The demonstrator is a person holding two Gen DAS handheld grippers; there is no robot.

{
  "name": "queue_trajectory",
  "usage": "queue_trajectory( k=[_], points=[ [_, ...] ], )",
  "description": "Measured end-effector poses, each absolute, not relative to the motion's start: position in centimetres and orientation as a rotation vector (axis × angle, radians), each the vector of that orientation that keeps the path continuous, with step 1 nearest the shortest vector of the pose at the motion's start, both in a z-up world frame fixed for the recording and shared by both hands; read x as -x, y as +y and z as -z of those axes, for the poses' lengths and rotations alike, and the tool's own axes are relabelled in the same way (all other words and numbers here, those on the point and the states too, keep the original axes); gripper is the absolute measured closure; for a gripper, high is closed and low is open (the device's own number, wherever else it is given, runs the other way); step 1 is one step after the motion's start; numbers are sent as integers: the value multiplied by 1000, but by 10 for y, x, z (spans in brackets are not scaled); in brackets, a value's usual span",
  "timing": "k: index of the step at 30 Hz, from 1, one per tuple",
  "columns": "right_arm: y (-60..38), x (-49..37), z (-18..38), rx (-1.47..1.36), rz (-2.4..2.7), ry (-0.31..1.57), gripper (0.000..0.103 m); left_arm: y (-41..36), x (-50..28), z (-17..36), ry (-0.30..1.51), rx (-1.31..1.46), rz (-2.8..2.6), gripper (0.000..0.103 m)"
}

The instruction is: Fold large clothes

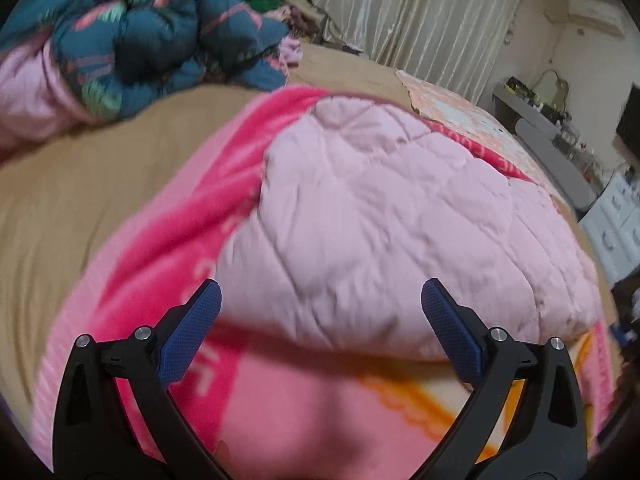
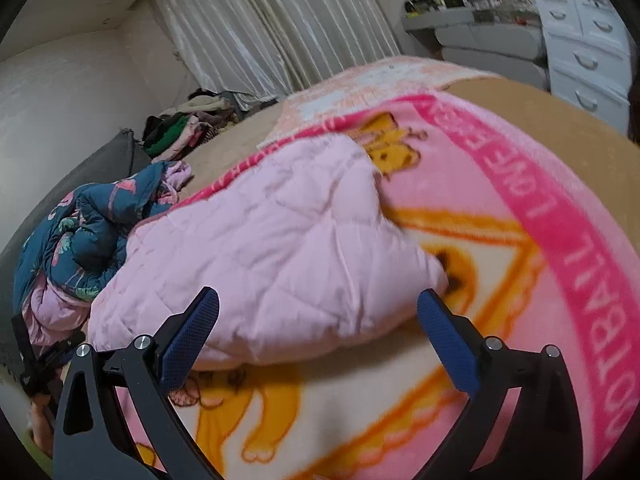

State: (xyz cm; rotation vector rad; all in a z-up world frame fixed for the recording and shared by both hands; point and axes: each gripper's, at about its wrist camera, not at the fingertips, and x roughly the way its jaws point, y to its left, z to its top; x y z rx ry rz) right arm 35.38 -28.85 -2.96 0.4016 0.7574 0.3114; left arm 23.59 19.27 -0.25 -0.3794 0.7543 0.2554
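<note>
A pale pink quilted garment (image 1: 380, 232) lies folded in a thick pad on a pink cartoon blanket (image 1: 132, 280). It also shows in the right wrist view (image 2: 256, 256), on the same blanket (image 2: 500, 240). My left gripper (image 1: 320, 300) is open and empty, just above the garment's near edge. My right gripper (image 2: 318, 304) is open and empty, over the garment's near right edge. The left gripper (image 2: 36, 364) shows dimly at the left edge of the right wrist view.
A teal flowered quilted garment (image 1: 152, 36) lies crumpled at the far left of the tan bed (image 1: 80, 184); it also shows in the right wrist view (image 2: 92, 220). A clothes pile (image 2: 188, 128) sits by the curtains (image 2: 272, 20). White drawers (image 2: 588, 40) stand at the right.
</note>
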Motion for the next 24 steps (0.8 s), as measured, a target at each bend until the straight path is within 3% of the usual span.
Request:
queue_trajectory(
  k=[10, 18, 24],
  points=[
    [-286, -370, 70, -508, -251, 855, 4, 225, -244, 68, 787, 955, -135, 9],
    [-285, -407, 104, -757, -330, 915, 4, 218, -281, 74, 754, 910, -187, 8],
    [-277, -423, 106, -786, -319, 879, 4, 218, -299, 78, 744, 884, -208, 8]
  ],
)
